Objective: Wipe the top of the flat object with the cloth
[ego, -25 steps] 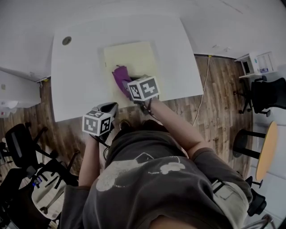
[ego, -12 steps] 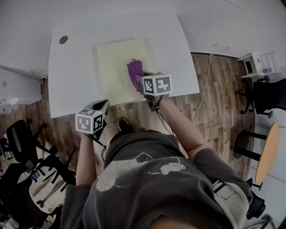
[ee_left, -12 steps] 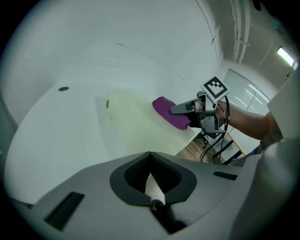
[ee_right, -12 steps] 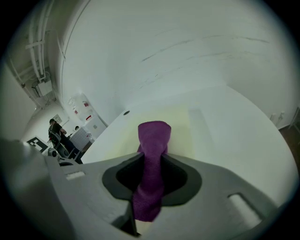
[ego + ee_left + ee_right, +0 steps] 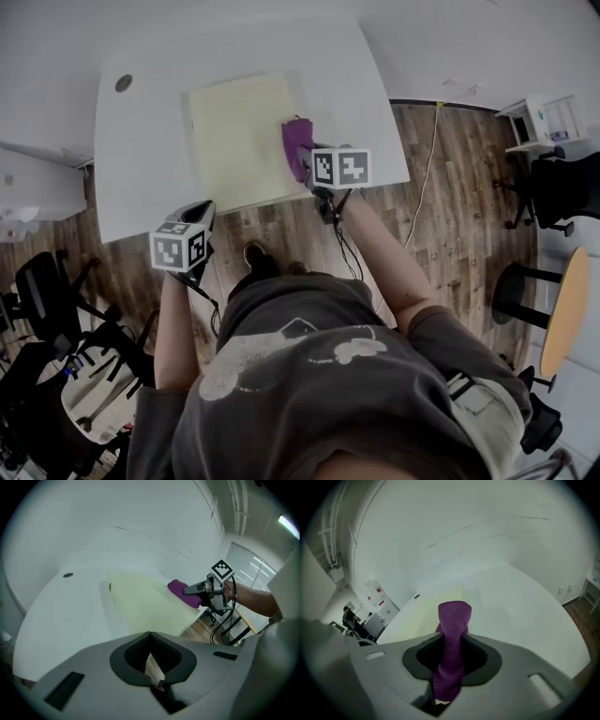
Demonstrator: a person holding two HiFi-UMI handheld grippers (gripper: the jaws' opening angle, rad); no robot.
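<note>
Cloth: purple, bunched into a narrow strip. It lies on the right-hand edge of the flat sheet, towards the near-right corner. In the right gripper view the strip runs up out of the jaws and its front end folds over and down onto the surface. Can't tell if that end sits fully on the sheet or partly on the bare desk beside it.

Right gripper: jaws clamped on the cloth. The fabric fills the gap between them and the tail end hangs out behind the grip. The gripper is low over the sheet's near-right corner, with the marker cube over the desk's near edge.

Left gripper: jaws closed with nothing between them. Its own view shows only a thin sliver of wood floor through the seam. It is off the desk, held over the floor just past the near edge, well apart from the sheet and the cloth.

Sheet: pale yellow, rectangular, lying flat, set at a slight angle to the desk edges. The top looks plain and even, with no marks I can make out.

Desk: white, with a round hole near the far-left corner, well away from the sheet. A cable trails across the wood floor to the right of the desk.
</note>
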